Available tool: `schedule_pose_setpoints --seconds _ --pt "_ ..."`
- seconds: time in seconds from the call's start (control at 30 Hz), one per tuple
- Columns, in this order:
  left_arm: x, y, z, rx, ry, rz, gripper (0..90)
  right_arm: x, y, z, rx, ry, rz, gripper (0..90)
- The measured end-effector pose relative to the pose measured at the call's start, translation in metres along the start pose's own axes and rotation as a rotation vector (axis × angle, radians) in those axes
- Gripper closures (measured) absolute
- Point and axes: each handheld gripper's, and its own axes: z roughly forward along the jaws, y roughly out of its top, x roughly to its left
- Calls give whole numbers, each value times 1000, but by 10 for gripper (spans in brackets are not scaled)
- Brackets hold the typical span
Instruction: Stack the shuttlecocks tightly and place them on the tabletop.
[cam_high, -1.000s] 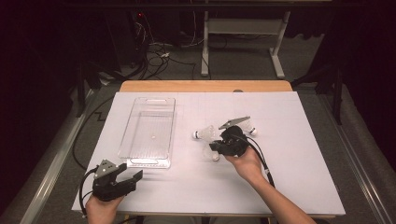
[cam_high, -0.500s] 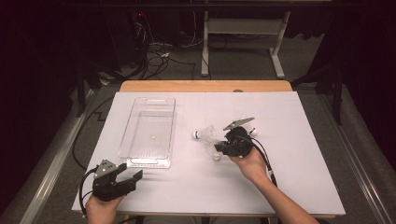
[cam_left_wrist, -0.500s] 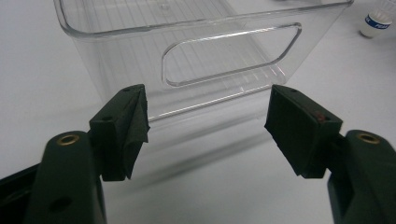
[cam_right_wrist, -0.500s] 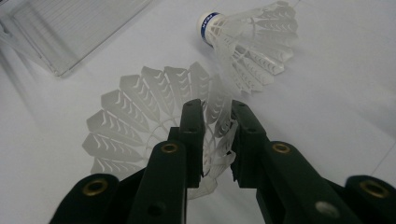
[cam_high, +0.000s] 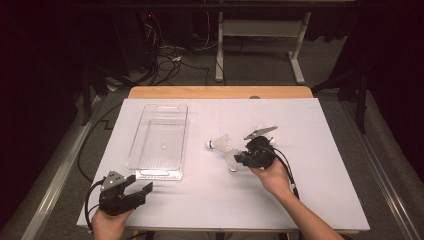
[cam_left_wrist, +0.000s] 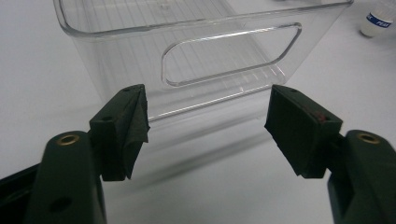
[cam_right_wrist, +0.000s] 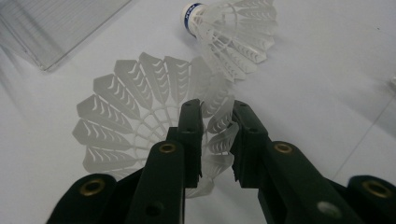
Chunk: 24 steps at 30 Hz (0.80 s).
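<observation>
White sheeting (cam_high: 320, 200) covered the wooden table, dark floor and tangled cables behind it. Landmark: a clear, ribbed rectangular plastic tray (cam_high: 159, 142) with a slotted handle in its end wall.

Right of the tray lay two white plastic shuttlecocks with lattice skirts. The right gripper (cam_high: 246, 158) held the nearer shuttlecock (cam_right_wrist: 140, 121) by its skirt edge, jaws nearly together with the feather-shaped vanes pinched between them. Its jaws had just been easing open slightly, skirt between them. The second, blue-banded shuttlecock (cam_right_wrist: 231, 30) lay on its side just beyond, skirts touching or nearly so.

Compared with a second earlier, the right hand sat a little farther from the tray; the left gripper (cam_high: 141, 192) stayed near the tray's near end.

The left gripper view showed its jaws wide apart, holding nothing, facing the handle slot.
</observation>
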Motion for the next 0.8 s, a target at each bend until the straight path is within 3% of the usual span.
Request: schedule_pose_setpoints --seconds 0.8 --pt "0 0 -1 -2 4 -4 308 -20 -21 -6 6 -23 62 697"
